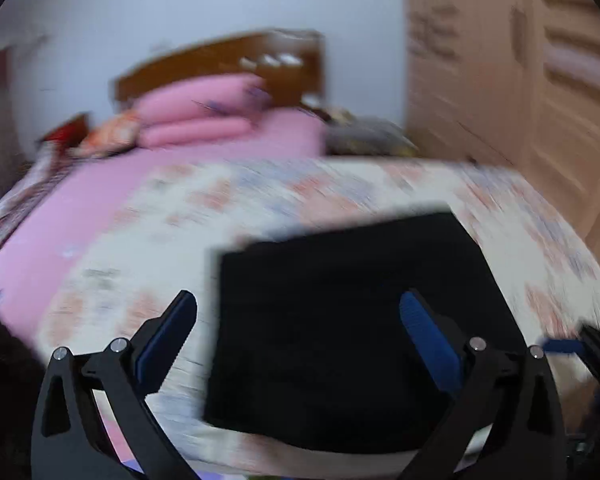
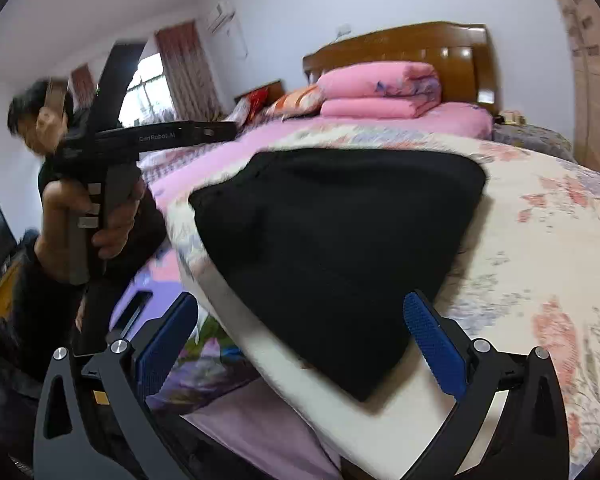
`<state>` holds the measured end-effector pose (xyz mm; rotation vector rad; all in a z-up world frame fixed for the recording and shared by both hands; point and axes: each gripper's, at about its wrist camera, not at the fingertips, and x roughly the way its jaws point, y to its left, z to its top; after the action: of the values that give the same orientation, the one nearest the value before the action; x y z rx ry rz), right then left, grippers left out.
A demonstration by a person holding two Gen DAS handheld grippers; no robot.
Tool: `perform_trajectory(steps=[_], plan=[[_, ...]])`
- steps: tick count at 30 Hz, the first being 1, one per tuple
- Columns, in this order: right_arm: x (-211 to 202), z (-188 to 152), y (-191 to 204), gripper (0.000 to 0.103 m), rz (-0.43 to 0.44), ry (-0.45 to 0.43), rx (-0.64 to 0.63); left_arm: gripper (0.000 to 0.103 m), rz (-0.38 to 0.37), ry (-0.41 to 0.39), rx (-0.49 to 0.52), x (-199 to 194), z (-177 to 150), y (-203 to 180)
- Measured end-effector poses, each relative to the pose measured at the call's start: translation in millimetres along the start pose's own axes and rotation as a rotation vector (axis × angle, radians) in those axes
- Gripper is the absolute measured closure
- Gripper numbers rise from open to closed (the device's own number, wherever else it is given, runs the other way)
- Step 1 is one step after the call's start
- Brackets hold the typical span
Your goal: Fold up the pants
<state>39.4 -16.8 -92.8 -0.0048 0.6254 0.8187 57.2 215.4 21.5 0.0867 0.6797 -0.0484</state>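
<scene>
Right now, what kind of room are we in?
Most likely a bedroom in a home: a bed with a wooden headboard, folded pink quilts stacked near it, and a tall wardrobe alongside. Black pants lie folded on the floral bedspread.

Both wrist cameras look forward and downward along their own open fingers from the foot of the bed, close above the folded black pants [image 1: 340,320], sharing the headboard [image 2: 400,48] at twelve o'clock.

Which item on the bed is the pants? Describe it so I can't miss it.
Start at the wooden headboard and come down past the folded pink quilts to the floral blanket. The pants lie there, folded: the only plain black thing on it.
</scene>
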Motion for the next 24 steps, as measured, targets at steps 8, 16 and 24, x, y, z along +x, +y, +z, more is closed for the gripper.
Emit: perform_trajectory(steps=[8, 16, 24], plan=[[6, -25, -20, 0.004, 0.088, 0.126, 0.079, 0.001, 0.016, 0.12, -0.059, 60, -29, 27], [-25, 33, -104, 0.004, 0.222, -0.06, 0.277, 0.002, -0.2, 0.009, 0.032, -1, -8, -36], [52, 88, -180, 0.004, 0.432, -0.006, 0.493, 0.002, -0.265, 0.075, 0.16, 31, -42, -100]])
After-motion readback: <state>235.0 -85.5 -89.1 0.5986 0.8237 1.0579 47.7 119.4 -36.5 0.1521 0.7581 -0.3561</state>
